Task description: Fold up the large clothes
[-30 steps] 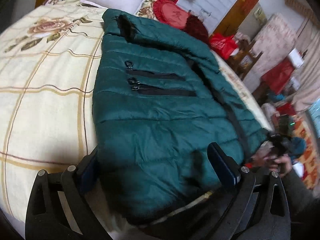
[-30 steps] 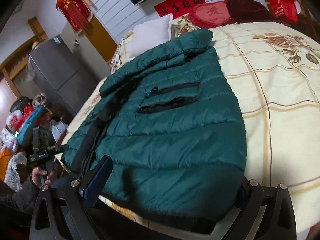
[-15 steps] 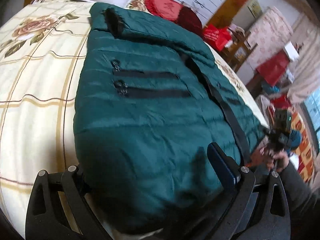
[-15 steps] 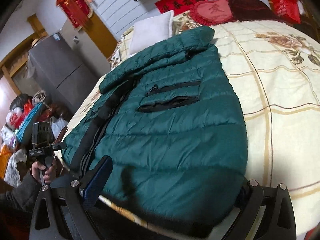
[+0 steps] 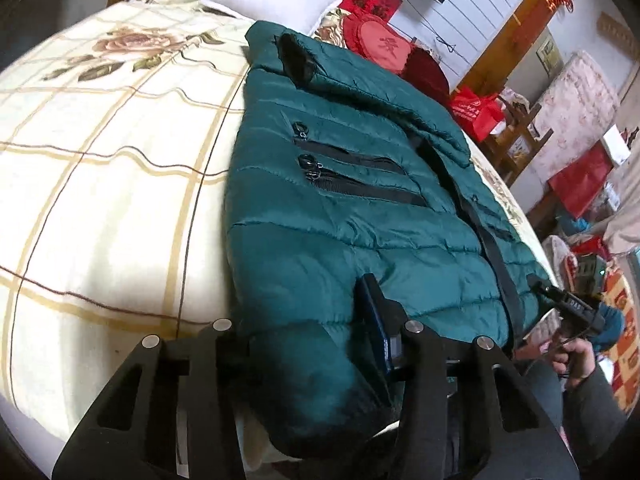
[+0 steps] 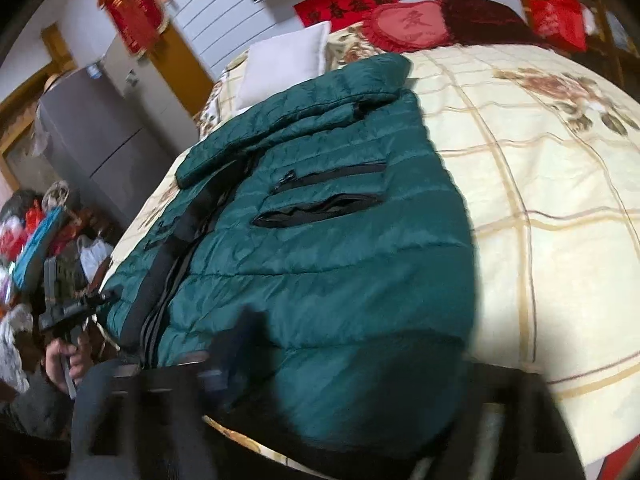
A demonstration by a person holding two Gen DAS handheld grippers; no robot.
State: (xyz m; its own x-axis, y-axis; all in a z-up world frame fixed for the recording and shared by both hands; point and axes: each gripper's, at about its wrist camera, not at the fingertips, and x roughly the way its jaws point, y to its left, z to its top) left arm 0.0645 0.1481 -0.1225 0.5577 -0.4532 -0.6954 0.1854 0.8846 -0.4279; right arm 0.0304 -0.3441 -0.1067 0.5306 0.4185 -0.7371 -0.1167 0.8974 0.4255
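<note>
Left gripper (image 5: 308,332) clamps the hem of the dark-green quilted puffer jacket (image 5: 360,208) on the cream checked bedspread (image 5: 100,160); right gripper (image 6: 352,364) blurred, grip unclear.

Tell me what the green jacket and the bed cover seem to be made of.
Jacket: probably thin nylon or polyester shell with padding; it has a slight sheen, fine crinkles and puffy stitched bands. Cover: likely soft woven or quilted cotton-type fabric, matte, with printed roses and checks.
</note>
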